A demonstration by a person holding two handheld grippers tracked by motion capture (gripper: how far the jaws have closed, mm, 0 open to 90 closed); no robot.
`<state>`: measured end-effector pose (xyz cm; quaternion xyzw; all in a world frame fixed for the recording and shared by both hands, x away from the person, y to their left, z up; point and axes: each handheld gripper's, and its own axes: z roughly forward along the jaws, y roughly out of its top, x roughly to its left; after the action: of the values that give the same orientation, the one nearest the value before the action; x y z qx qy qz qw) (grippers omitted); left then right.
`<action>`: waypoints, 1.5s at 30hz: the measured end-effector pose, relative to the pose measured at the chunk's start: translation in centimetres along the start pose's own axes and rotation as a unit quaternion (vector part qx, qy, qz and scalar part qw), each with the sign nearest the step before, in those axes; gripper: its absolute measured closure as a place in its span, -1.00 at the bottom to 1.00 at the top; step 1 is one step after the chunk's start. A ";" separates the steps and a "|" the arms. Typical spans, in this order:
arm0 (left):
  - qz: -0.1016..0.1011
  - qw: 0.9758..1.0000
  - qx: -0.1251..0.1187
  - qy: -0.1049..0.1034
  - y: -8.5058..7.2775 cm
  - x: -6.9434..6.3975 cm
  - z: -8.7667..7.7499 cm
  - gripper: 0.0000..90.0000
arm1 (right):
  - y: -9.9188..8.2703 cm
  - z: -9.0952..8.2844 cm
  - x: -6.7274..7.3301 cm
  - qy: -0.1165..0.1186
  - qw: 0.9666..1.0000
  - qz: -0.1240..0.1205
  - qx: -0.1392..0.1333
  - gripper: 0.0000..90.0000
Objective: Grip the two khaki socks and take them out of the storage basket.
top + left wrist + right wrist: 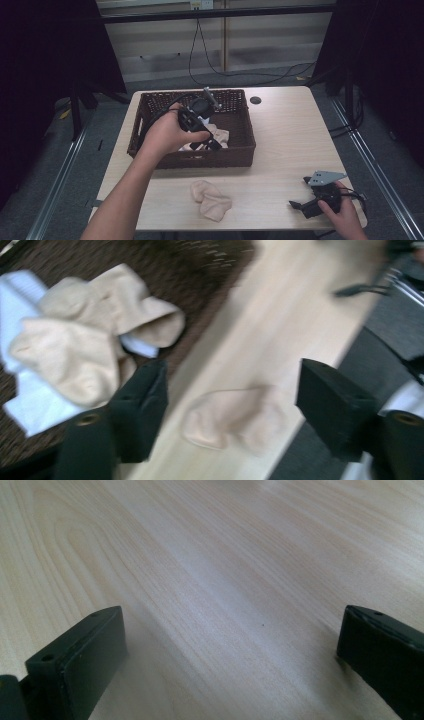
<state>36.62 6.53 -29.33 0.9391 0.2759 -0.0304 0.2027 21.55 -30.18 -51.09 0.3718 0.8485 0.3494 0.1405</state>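
Socks are being gathered into the wicker basket (235, 150), mid-left in the high view: the left gripper (212, 145), jaws spread and empty, hangs over the beige socks (80, 340) there. Below centre, another beige sock (210, 199) awaits on the table (285, 130); lower right, the right gripper (299, 204) rests wide open.

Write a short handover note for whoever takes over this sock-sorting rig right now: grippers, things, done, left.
Left gripper: open over the basket, nothing between its jaws.
Right gripper: open, empty, resting on the table at the near right corner.
Socks in basket: a beige sock lying on white ones.
Done: that beige sock is in.
Left: the beige sock on table, in front of the basket, probably goes in next.
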 end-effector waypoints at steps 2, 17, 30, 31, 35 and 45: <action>-0.022 1.000 -0.002 0.010 0.0 1.4 1.0 -0.54 | 0.0 0.0 0.0 0.000 1.000 0.000 0.000 -1.00; -0.086 0.995 -0.002 0.059 0.0 7.7 8.4 -0.65 | 0.0 0.0 0.0 0.000 1.000 0.001 0.000 -1.00; -0.132 0.989 0.008 0.069 0.2 11.3 12.1 -0.65 | 0.0 0.0 -0.1 -0.001 1.000 -0.004 -0.002 -1.00; -0.135 0.989 0.005 0.067 0.1 11.5 12.4 -0.65 | 0.0 0.0 -0.1 -0.001 1.000 -0.003 -0.002 -1.00; -0.148 0.986 0.006 0.075 -0.2 12.2 13.3 -0.59 | 0.0 0.0 0.0 0.002 1.000 0.000 -0.001 -1.00; -0.172 0.983 0.031 0.056 -0.7 12.9 11.3 0.93 | 0.0 0.0 0.0 0.001 1.000 -0.001 0.000 -1.00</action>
<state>47.77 9.12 -42.11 0.8836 0.4432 -0.0210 0.1500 21.56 -30.20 -51.09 0.3704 0.8490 0.3499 0.1399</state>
